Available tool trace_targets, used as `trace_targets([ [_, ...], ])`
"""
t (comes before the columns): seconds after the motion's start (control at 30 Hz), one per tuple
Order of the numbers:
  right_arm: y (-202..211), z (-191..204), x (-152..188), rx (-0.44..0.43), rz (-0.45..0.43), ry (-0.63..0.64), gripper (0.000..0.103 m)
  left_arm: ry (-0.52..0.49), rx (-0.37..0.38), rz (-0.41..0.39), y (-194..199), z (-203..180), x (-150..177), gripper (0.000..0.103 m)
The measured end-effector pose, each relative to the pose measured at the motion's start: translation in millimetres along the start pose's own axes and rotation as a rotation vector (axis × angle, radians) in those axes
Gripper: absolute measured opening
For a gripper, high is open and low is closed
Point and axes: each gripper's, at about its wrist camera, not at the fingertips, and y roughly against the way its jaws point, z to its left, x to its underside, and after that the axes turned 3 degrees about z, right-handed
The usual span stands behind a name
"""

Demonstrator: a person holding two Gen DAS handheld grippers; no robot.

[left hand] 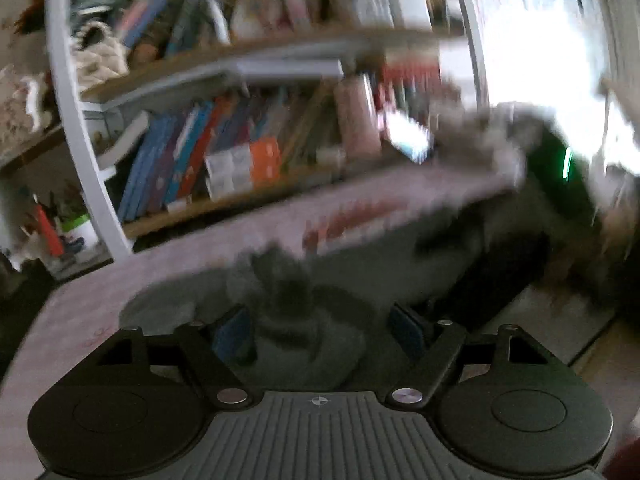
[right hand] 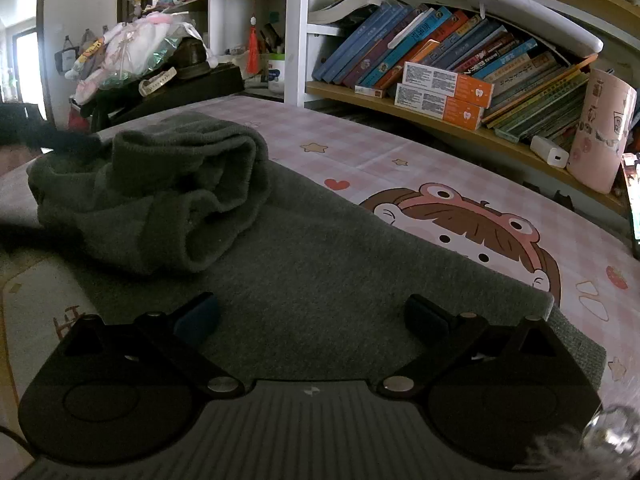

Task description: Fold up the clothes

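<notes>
Both wrist views low over table point(right hand: 460, 152), facing shared bookshelf point(right hand: 460, 64)

Bare tablecloth point(right hand: 400, 148) is seen along the table's far edge, beside the bookshelf point(right hand: 460, 120). The near side is covered by the grey garment point(right hand: 320, 272), its bunched sleeve point(right hand: 160, 192) heaped at the left end.

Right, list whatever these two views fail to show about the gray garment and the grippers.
- Left wrist view: motion blur smears everything. The gray garment bunches between the left gripper fingers, but an actual grip cannot be confirmed.
- Left wrist view: a dark object with a green light is too blurred to identify.
- Right wrist view: the garment's near edge is hidden under the right gripper; its bunched part hides its own layers.
</notes>
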Motion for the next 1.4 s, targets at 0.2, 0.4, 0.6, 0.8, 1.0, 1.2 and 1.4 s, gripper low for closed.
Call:
trace_targets([
  [0.2, 3, 1, -1, -0.025, -0.016, -0.013, 0.1, 0.264, -0.079, -0.079, 13, 53, 2, 0.074],
  [0.4, 14, -2, -4, -0.099, -0.087, -0.056, 0.1, 0.076, -0.101, 0.105, -26, 21, 34, 0.078],
  [0.6, 18, -7, -8, -0.181, -0.126, -0.139, 0.1, 0.048, -0.105, 0.06, -18, 19, 32, 0.089],
  [0.8, 19, -29, -15, -0.359, -0.198, -0.418, 0.098, 0.129, -0.181, -0.178, 13, 36, 35, 0.102],
  [1.0, 3, -20, -39, -0.41, -0.163, -0.505, 0.071, 0.315, -0.16, -0.182, 10, 56, 34, 0.102],
  [1.2, -3, 12, -61, -0.411, -0.157, -0.415, 0.059, 0.345, -0.232, -0.19, 13, 58, 39, 0.102],
  [1.4, -3, 54, -58, -0.233, -0.141, -0.15, 0.057, 0.339, -0.26, -0.224, 13, 53, 33, 0.102],
])
